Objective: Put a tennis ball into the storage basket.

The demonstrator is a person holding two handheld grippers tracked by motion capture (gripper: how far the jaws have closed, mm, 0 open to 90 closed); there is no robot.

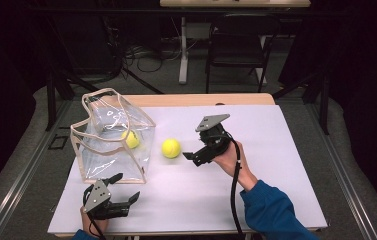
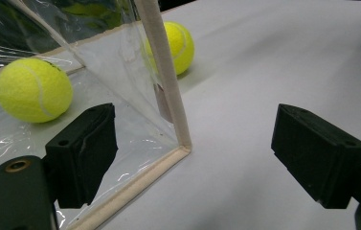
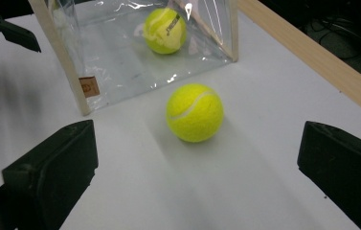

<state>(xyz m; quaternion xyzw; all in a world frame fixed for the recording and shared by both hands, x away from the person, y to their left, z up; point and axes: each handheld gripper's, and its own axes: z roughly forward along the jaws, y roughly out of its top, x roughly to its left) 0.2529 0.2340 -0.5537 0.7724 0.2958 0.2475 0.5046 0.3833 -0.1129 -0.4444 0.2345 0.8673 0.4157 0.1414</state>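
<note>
One tennis ball (image 1: 131,139) lies inside the clear bag (image 1: 93,150), another ball (image 1: 171,148) outside; both tongs gape wide.

Your work surface is a white tabletop (image 1: 256,200) with a light wooden edge (image 1: 201,99) along its far side. Grey carpet floor (image 1: 361,165) surrounds it, with a metal rail (image 1: 23,170) running along each side. Beyond the far edge you see a dark folding chair (image 1: 238,47), the white leg (image 1: 183,50) of a second table, and loose cables (image 1: 146,55) on the floor. The surrounding room is dark; light falls mainly on the tabletop.
</note>
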